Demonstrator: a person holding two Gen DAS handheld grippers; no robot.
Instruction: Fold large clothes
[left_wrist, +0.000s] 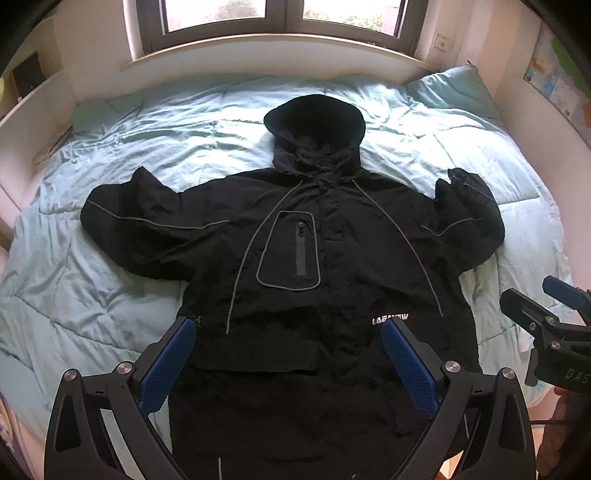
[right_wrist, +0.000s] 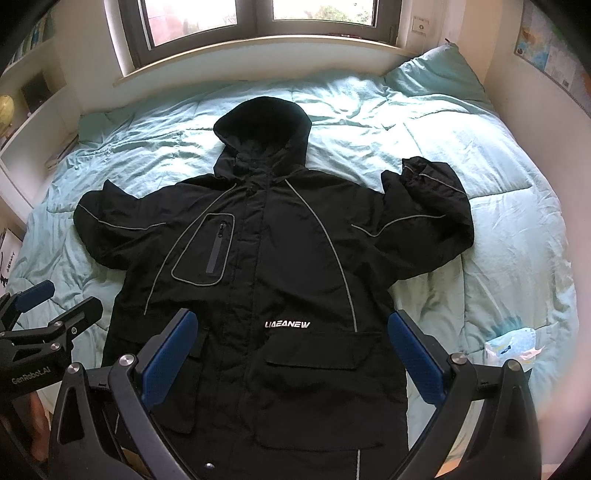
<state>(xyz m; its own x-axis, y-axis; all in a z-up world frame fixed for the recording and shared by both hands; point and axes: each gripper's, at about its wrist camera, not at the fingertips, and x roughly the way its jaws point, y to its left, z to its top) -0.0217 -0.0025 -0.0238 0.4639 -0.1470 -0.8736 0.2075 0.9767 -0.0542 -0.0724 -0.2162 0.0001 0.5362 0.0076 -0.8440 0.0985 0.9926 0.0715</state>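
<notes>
A large black hooded jacket (left_wrist: 295, 258) lies flat, front up, on the bed, hood toward the window and both sleeves spread out to the sides. It also shows in the right wrist view (right_wrist: 266, 258), with grey piping and a white logo. My left gripper (left_wrist: 291, 328) is open and empty above the jacket's lower part. My right gripper (right_wrist: 291, 325) is open and empty above the lower front. Each gripper shows in the other's view, the right gripper (left_wrist: 532, 295) at the right edge and the left gripper (right_wrist: 62, 299) at the left edge.
The bed has a light teal quilt (left_wrist: 110, 280) and a pillow (left_wrist: 454, 92) at the far right. A small blue-white packet (right_wrist: 513, 347) lies on the quilt at the right. A window sill (left_wrist: 273, 44) runs behind the bed; shelves stand at the left.
</notes>
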